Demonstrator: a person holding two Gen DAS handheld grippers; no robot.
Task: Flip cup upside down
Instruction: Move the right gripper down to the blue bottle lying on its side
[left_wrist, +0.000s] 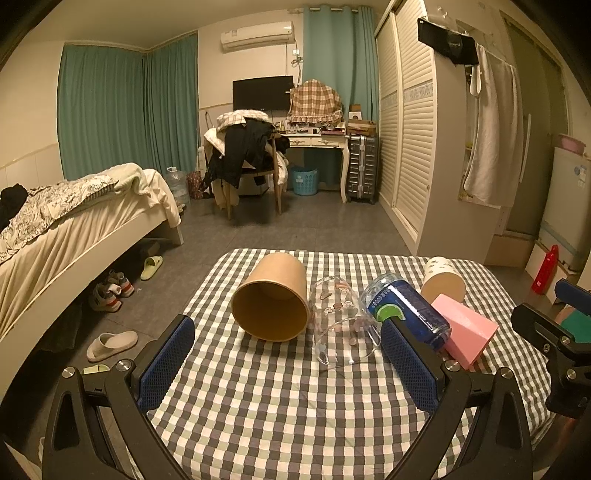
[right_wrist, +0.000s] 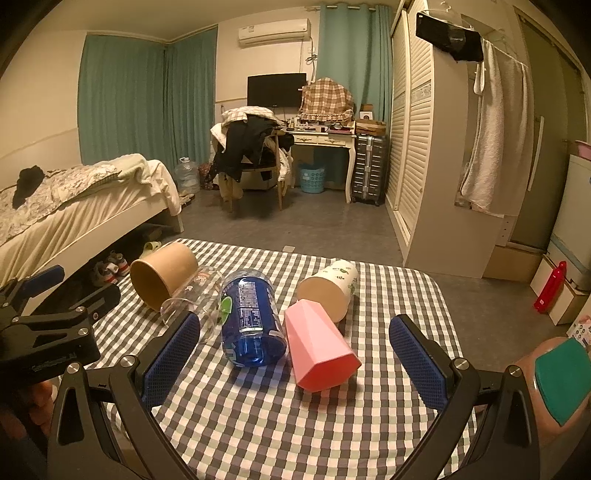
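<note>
Several cups lie on their sides in a row on the checkered table (left_wrist: 280, 406): a brown paper cup (left_wrist: 271, 297) (right_wrist: 162, 273), a clear glass cup (left_wrist: 341, 325) (right_wrist: 194, 295), a blue printed glass cup (left_wrist: 406, 310) (right_wrist: 251, 319), a pink faceted cup (left_wrist: 465, 330) (right_wrist: 317, 349) and a white leaf-print paper cup (left_wrist: 441, 278) (right_wrist: 328, 288). My left gripper (left_wrist: 288, 365) is open and empty, just short of the brown and clear cups. My right gripper (right_wrist: 295, 358) is open and empty, with the pink and blue cups ahead between its fingers.
The table's far edge drops to a grey floor. A bed (left_wrist: 74, 229) stands to the left with shoes under it. A wardrobe (left_wrist: 413, 140) stands at the right, and a red bottle (right_wrist: 550, 286) is on the floor.
</note>
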